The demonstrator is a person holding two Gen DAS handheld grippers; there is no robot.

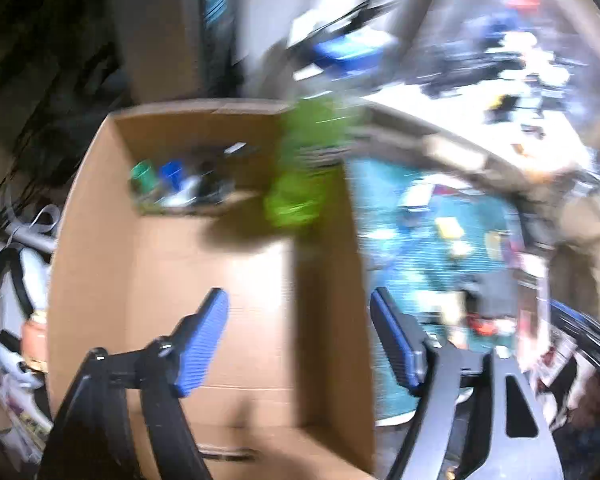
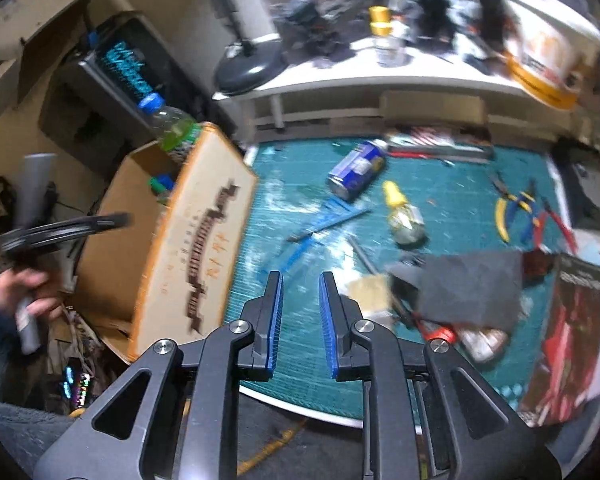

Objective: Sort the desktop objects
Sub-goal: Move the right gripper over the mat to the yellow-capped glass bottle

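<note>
- Left wrist view: left gripper [image 1: 298,344] gapes empty above an open brown cardboard box [image 1: 100,248]; blurred green-labelled plastic bottle [image 1: 300,176] at twelve o'clock, over the box.
- Right gripper [image 2: 300,326], slightly parted, holds nothing over the teal cutting mat [image 2: 440,184].

Dim indoor light, fisheye views, motion blur throughout.
Left wrist view: heavy smear, worst on green bottle [image 1: 300,168]; cardboard box [image 1: 172,264] floor brightly lit, one dark shadow. Right wrist view: sharper centre, blurred rims, corners black, white shelf [image 2: 380,76] glaring.
</note>
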